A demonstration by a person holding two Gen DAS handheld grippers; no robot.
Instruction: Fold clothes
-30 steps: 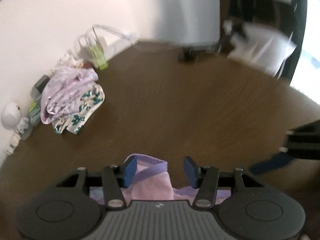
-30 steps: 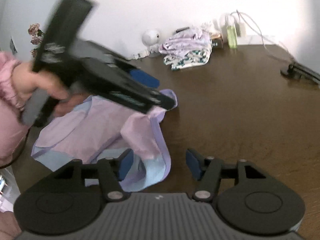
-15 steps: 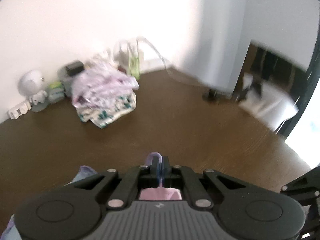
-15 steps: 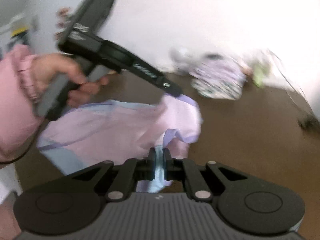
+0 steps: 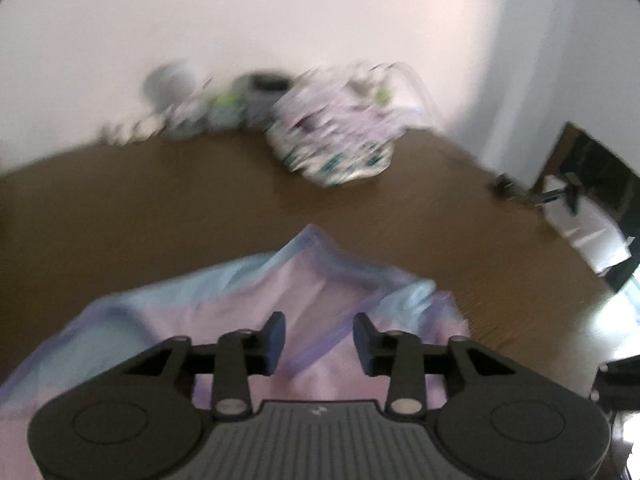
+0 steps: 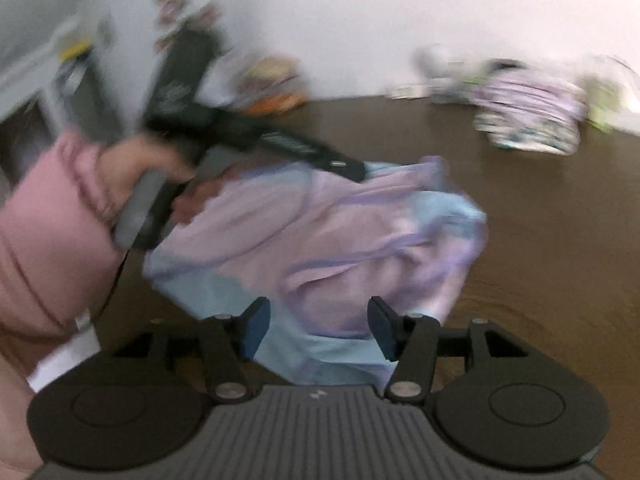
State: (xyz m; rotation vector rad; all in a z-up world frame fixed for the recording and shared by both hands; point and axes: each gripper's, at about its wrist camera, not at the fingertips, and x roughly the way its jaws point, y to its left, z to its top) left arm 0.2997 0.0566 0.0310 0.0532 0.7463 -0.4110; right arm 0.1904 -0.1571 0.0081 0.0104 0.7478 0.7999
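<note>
Together the two wrist views cover a brown wooden table [image 5: 460, 216] on which a soft pink and pale blue garment with lilac trim [image 6: 320, 240] lies crumpled near its front edge. Seen from the left wrist, the left gripper [image 5: 319, 340] stands spread over the garment [image 5: 248, 288], its jaws having just been opening; the blue pads [image 5: 276, 342] hang above the cloth without pressing it. Only this view shows the dark doorway or mirror frame [image 5: 592, 184] off the table's far right corner. Seen from the right wrist, the right gripper [image 6: 318, 328] is likewise spread, jaws just opened, the garment's blue hem lying between the pads [image 6: 256, 326] but not pinched. This view alone shows the left tool from outside, a black handle gripped by a hand [image 6: 136, 172] in a pink sleeve [image 6: 44, 248], its tip resting at the garment's far edge, and blurred flowers [image 6: 176, 4] by the wall behind the table. Both views catch the folded pile of lilac and floral clothes [image 5: 336, 140] at the table's back edge, well apart from the garment, though motion blur smears it
</note>
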